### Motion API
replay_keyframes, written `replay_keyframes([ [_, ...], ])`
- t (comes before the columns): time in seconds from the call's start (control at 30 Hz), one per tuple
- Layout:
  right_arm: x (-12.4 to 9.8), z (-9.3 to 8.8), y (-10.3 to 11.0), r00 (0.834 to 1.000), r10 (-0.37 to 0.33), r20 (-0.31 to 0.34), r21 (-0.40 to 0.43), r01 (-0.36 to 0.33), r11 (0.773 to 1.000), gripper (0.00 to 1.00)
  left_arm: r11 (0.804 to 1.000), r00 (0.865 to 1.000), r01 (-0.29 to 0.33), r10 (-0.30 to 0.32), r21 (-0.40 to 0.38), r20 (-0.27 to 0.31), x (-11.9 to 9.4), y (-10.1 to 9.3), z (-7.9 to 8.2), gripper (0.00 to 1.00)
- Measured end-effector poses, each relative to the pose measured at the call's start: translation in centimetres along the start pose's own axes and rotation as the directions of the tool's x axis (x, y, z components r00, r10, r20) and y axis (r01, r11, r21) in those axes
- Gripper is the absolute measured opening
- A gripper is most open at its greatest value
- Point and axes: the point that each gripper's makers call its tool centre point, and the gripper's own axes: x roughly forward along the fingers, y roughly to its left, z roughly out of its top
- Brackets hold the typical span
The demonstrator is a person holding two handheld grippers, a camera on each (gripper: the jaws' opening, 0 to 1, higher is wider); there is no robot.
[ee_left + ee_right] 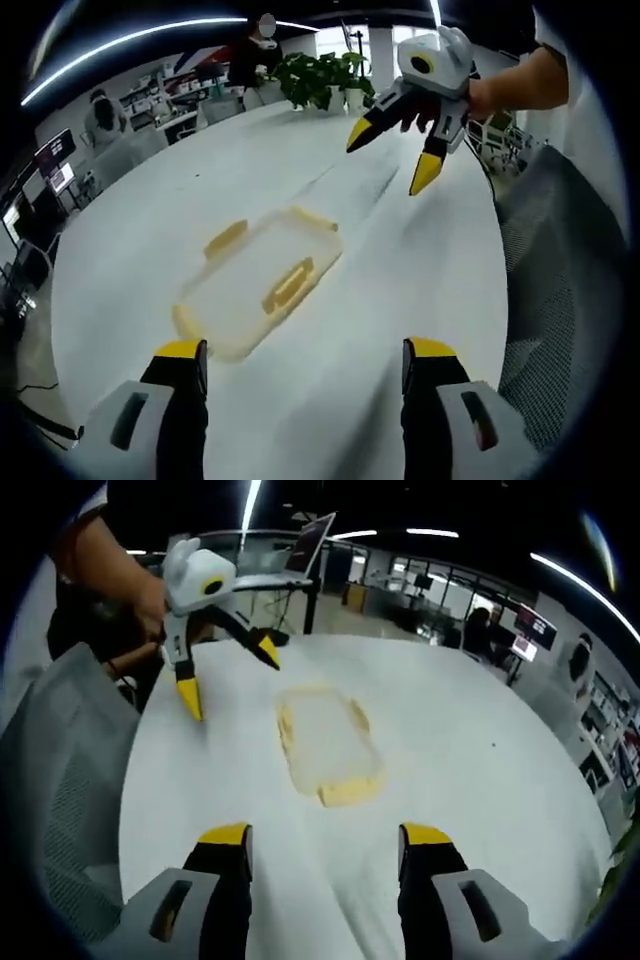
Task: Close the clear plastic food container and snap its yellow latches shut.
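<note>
Left tool (305, 360): jaws spread wide, yellow-tipped, rising from 6 o'clock of the left gripper view, nothing between them, held above the white surface (420, 260). Clear plastic food container (262, 280) lies flat on the surface just ahead of this tool, toward 11 o'clock from the jaw gap, apart from both jaws. Its lid looks to be sitting on it, though whether it is pressed home I cannot tell. Yellow latches (289, 284) show along its edges; whether they are snapped down cannot be told. Right tool (400, 150) enters the same view at 1 o'clock, jaws wide apart, tips pointing down toward the surface, clear of the container, gripped by a person's hand (500, 92). Right gripper view: right tool (325, 852) wide, holding nothing, at 6 o'clock; container (325, 742) sits ahead near centre, a yellow latch (350, 790) on its near end. Left tool (230, 675) comes in at 10 o'clock, jaws splayed, tips hanging above the surface beside the container's far left corner, not touching. Grey mesh chair back (60, 780) at 8 o'clock. Potted plants (320, 75) at the surface's far edge, 12 o'clock in the left gripper view. Office desks and monitors beyond.
</note>
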Motion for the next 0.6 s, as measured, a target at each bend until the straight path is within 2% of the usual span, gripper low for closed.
replay_keyframes([
  [0.6, 2.2, 0.1, -0.6, 0.998, 0.049, -0.046, -0.079, -0.053, 0.995, 0.56, 0.998, 0.999, 0.022, -0.019, 0.064, -0.046, 0.8, 1.7, -0.7, 0.78],
])
